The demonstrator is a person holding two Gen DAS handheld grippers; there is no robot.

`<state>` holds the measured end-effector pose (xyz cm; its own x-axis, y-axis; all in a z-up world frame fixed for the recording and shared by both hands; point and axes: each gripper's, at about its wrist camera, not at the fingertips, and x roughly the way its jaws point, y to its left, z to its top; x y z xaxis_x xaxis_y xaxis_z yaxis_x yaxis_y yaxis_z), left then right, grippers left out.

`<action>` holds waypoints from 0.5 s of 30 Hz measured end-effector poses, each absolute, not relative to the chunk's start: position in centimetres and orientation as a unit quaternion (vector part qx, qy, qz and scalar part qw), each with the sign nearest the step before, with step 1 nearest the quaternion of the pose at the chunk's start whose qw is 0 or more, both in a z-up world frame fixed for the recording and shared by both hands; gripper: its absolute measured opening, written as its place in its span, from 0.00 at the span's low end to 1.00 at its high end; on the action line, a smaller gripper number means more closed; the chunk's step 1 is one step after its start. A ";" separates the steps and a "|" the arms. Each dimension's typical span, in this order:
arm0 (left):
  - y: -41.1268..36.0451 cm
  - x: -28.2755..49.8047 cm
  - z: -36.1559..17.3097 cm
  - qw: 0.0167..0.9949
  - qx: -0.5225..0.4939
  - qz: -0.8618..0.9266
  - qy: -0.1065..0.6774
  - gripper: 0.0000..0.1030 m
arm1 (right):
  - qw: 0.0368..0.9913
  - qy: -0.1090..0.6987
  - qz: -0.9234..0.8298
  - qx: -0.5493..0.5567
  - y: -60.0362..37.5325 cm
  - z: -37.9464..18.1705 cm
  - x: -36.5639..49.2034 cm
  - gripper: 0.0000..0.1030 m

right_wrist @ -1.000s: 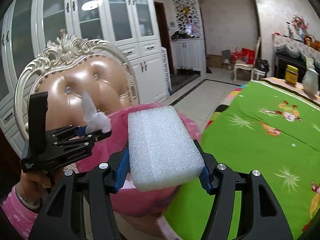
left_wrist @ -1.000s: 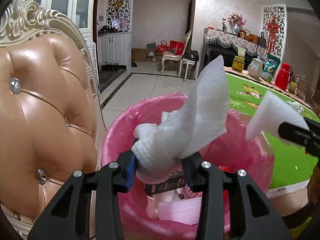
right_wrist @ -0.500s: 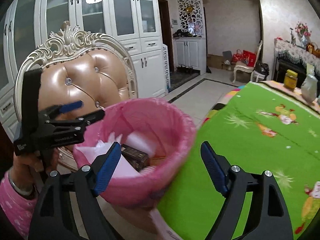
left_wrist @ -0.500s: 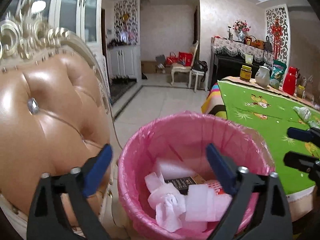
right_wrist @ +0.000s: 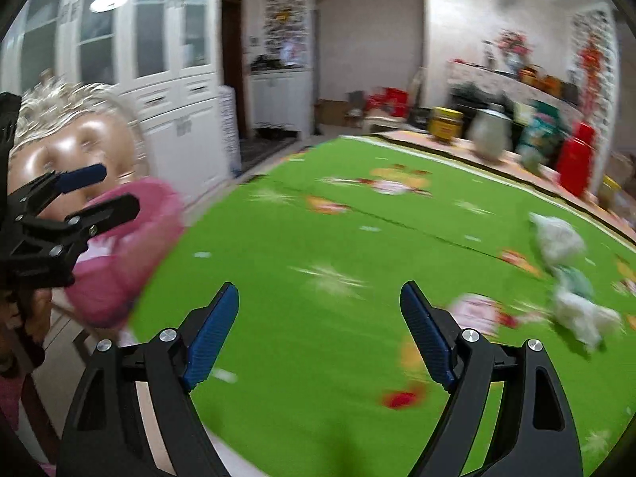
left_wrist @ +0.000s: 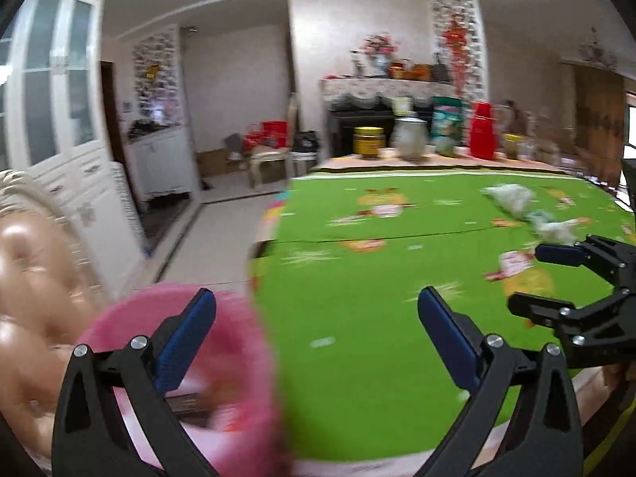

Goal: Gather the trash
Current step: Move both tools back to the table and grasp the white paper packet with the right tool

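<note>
Right wrist view: the right gripper point(right_wrist: 318, 334) has its fingers spread wide and empty over the green surface point(right_wrist: 338, 238); crumpled white trash point(right_wrist: 560, 240) lies near its right edge. Left gripper point(left_wrist: 316, 336) fingers gape empty beside the pink-lined bin point(left_wrist: 238, 357) at the left edge.

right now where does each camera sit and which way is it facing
Left wrist: rides the left gripper, jaws open and empty, facing across the green patterned tablecloth; the pink-lined round bin is lower left and the right gripper at the right edge.
Right wrist: rides the right gripper, jaws open and empty, facing the same tablecloth; the left gripper and a hand show at left.
Shared: tablecloth, bin, crumpled white tissues, tufted tan chair.
</note>
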<state>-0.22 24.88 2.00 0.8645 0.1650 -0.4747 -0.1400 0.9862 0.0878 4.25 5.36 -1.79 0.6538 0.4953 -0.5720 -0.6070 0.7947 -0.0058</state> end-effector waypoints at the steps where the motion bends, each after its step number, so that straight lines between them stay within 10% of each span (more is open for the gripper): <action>1: 22.6 1.2 1.9 0.965 0.029 0.062 0.253 0.96 | 0.910 0.281 0.288 -0.098 3.5 -1.8 4.8 0.77; 15: 2.2 16.3 -0.9 0.952 0.033 -0.037 0.303 0.96 | 0.943 0.318 0.093 -0.029 -17.6 -3.6 13.3 0.77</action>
<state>16.33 2.23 -0.86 0.8138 -0.0502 -0.5789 0.0898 0.9952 0.0400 13.30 -17.57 -3.62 0.7806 0.1562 -0.6052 -0.1932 0.9812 0.0040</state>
